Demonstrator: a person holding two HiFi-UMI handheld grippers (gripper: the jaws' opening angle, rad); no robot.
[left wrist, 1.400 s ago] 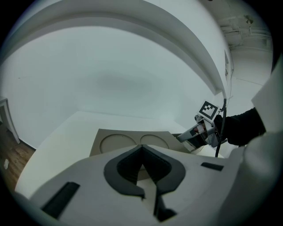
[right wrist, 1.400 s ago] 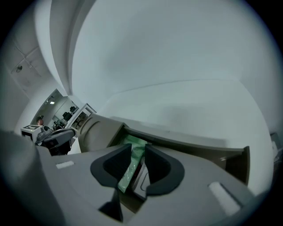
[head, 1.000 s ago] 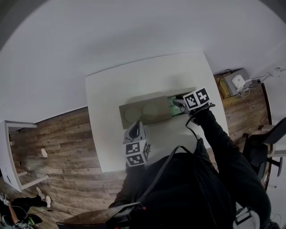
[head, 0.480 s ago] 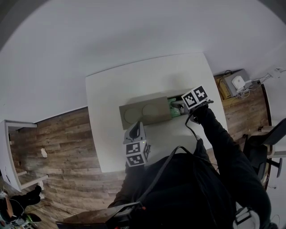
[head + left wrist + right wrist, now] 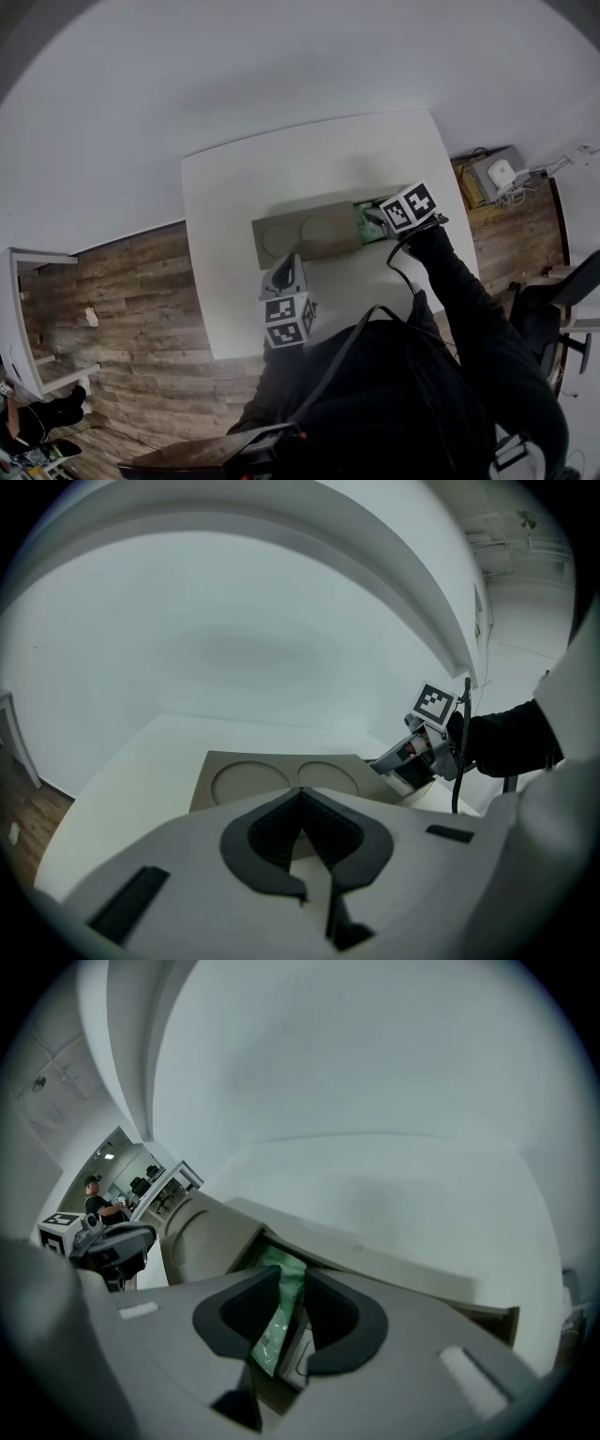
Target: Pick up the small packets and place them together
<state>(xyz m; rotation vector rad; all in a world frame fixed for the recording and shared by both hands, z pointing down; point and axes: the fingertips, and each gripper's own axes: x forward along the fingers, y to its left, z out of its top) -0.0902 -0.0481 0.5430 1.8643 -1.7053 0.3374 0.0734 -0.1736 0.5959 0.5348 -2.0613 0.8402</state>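
Fingers (image 5: 345, 1320) of right gripper (image 5: 292, 1269) closing on green packet (image 5: 277, 1321) in beige tray (image 5: 309, 239) recess; pinch firmly, lift straight clear of wall. Left gripper (image 5: 302, 790) pressed together, empty, over worktop (image 5: 234, 187).

An office-type workrm is indicated, poss. w/ a test area. 1 plain white table (image 5: 281, 187) is set against a bare white wall (image 5: 234, 66) on wood-plank flooring (image 5: 122, 281). A black swivel chair (image 5: 546, 311) is seen at the right, near a small white device (image 5: 500, 172) w/ cables, laid on a low box (image 5: 469, 185). A white shelf unit (image 5: 23, 319) is placed at the left. In the right gripper view, an adjoining rm w/ desks and dark chairs (image 5: 141, 1185) is visible, where 1 person (image 5: 93, 1192) is seated at a workstation.
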